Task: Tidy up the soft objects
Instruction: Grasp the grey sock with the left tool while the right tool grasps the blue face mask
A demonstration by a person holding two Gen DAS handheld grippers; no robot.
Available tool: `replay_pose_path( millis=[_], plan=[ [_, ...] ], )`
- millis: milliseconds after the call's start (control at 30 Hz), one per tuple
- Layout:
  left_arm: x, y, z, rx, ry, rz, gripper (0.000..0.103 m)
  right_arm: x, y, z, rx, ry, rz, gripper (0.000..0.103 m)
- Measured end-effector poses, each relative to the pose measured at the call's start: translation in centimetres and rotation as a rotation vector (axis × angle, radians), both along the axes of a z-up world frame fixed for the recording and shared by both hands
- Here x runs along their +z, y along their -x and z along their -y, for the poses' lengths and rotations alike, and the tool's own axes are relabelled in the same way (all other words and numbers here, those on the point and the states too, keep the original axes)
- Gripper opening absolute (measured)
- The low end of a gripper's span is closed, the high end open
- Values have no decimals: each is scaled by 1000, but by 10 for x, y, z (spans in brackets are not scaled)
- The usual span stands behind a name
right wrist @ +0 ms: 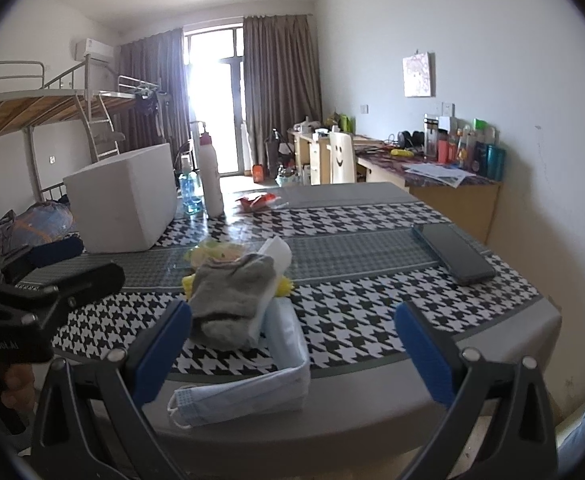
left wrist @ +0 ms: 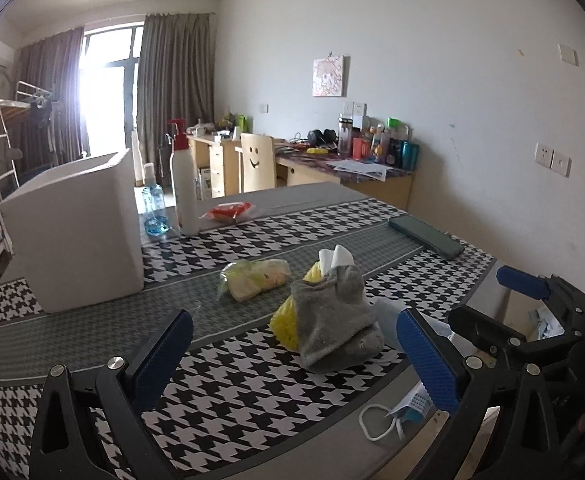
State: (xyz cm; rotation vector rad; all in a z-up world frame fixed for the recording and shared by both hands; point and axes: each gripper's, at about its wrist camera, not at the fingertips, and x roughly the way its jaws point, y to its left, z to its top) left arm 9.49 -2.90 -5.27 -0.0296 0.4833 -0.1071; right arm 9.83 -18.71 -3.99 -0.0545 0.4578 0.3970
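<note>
A grey sock (left wrist: 334, 320) (right wrist: 228, 300) lies in a heap on the houndstooth tablecloth, over a yellow soft thing (left wrist: 284, 322) (right wrist: 282, 286) and a folded white tissue (left wrist: 334, 258) (right wrist: 278, 252). A clear bag with a pale soft item (left wrist: 254, 278) (right wrist: 214, 252) rests just behind. A blue face mask (right wrist: 252, 380) (left wrist: 406, 410) lies at the table's near edge. My left gripper (left wrist: 294, 360) is open, nothing between its fingers, the sock just ahead. My right gripper (right wrist: 292, 352) is open above the mask. A white foam box (left wrist: 76, 232) (right wrist: 126, 204) stands at the left.
A white pump bottle (left wrist: 184, 188) (right wrist: 211, 176), a blue spray bottle (left wrist: 154, 210) and a red snack packet (left wrist: 230, 212) (right wrist: 258, 201) stand at the back. A dark phone (left wrist: 426, 236) (right wrist: 454, 252) lies at the right. Desks, a chair and a bunk bed lie beyond.
</note>
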Motion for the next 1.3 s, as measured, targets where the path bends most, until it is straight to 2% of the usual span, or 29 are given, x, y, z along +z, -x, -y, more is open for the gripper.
replay_pose_path(
  millis=[400, 667, 900, 1200, 1300],
  plan=[
    [-16, -24, 9, -39, 8, -47, 101, -10, -12, 6, -13, 3, -42, 100],
    [-29, -40, 17, -91, 24, -123, 79, -19, -22, 7, -10, 10, -80, 100],
    [-40, -54, 21, -89, 31, -178, 65, -31, -31, 9, -2, 3, -122, 100],
    [-53, -68, 28, -111, 30, -243, 40, -37, -37, 8, 17, -3, -153, 100],
    [-53, -67, 28, -114, 27, -246, 34, -39, -38, 8, 31, 0, -172, 90]
  ],
)
